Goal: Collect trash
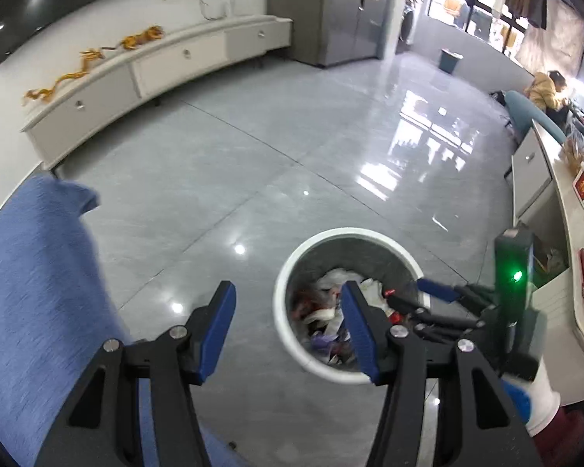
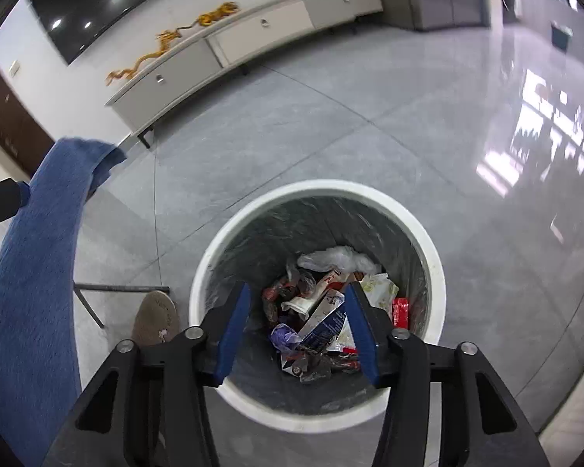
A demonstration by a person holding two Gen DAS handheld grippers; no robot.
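A white round trash bin (image 2: 428,241) with a dark liner stands on the grey floor and holds several pieces of trash (image 2: 323,311): wrappers, a carton, white plastic. My right gripper (image 2: 298,325) is open and empty right above the bin's mouth. In the left wrist view the bin (image 1: 292,264) is at lower right, and my left gripper (image 1: 288,323) is open and empty beside its left rim. The right gripper (image 1: 432,290) also shows there, reaching over the bin from the right.
A blue cloth-covered chair (image 1: 39,272) is at the left, with its metal leg (image 2: 120,288) and a shoe (image 2: 155,317) by the bin. A white cabinet (image 1: 155,74) lines the far wall. A counter (image 1: 564,233) stands right. A person (image 1: 547,89) sits far right.
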